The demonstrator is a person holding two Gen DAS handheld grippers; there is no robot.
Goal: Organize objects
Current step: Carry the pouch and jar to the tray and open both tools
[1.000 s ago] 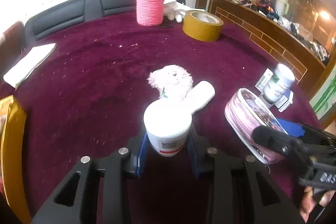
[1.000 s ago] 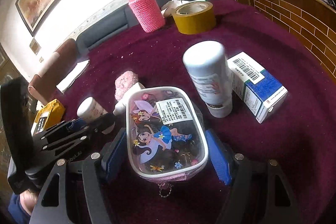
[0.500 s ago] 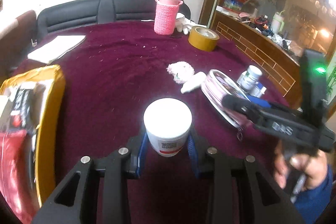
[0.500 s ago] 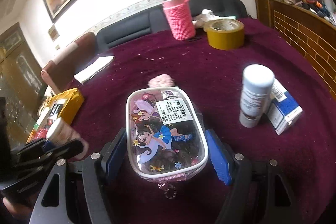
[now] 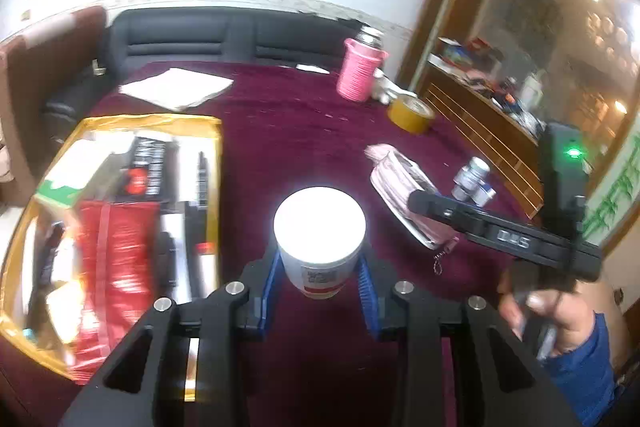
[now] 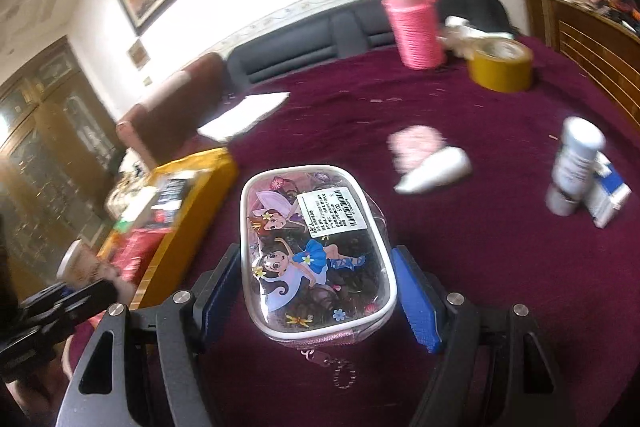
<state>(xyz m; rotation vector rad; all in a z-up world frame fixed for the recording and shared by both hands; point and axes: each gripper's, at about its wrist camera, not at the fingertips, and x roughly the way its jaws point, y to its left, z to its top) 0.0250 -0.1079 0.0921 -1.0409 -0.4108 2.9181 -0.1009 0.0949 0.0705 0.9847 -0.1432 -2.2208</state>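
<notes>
My left gripper (image 5: pixel 319 287) is shut on a white jar (image 5: pixel 319 239) with a red-banded label, held above the dark red tablecloth (image 5: pixel 288 131). To its left lies a yellow box (image 5: pixel 120 121) filled with packets. My right gripper (image 6: pixel 318 287) is shut on a clear pouch (image 6: pixel 316 251) with a cartoon fairy print and a pink zipper. The left view shows that pouch (image 5: pixel 404 195) edge-on, in the right gripper (image 5: pixel 424 203) held by a hand (image 5: pixel 560 319). In the right view the yellow box (image 6: pixel 192 195) is to the left and the jar (image 6: pixel 72 259) shows at the far left edge.
On the cloth stand a pink knitted flask (image 6: pixel 414 27), a yellow tape roll (image 6: pixel 502 65), a pink fluffy toy (image 6: pixel 416 145), a white tube (image 6: pixel 434 173), a white bottle (image 6: pixel 572 167) and a blue-white carton (image 6: pixel 608 197). White paper (image 5: pixel 176 91) lies at the back. A black sofa (image 5: pixel 192 39) stands behind.
Both grippers have swung left and risen with their loads. The yellow box has come into view at the left in both views; bottle, carton and toy have slid right and shrunk.
</notes>
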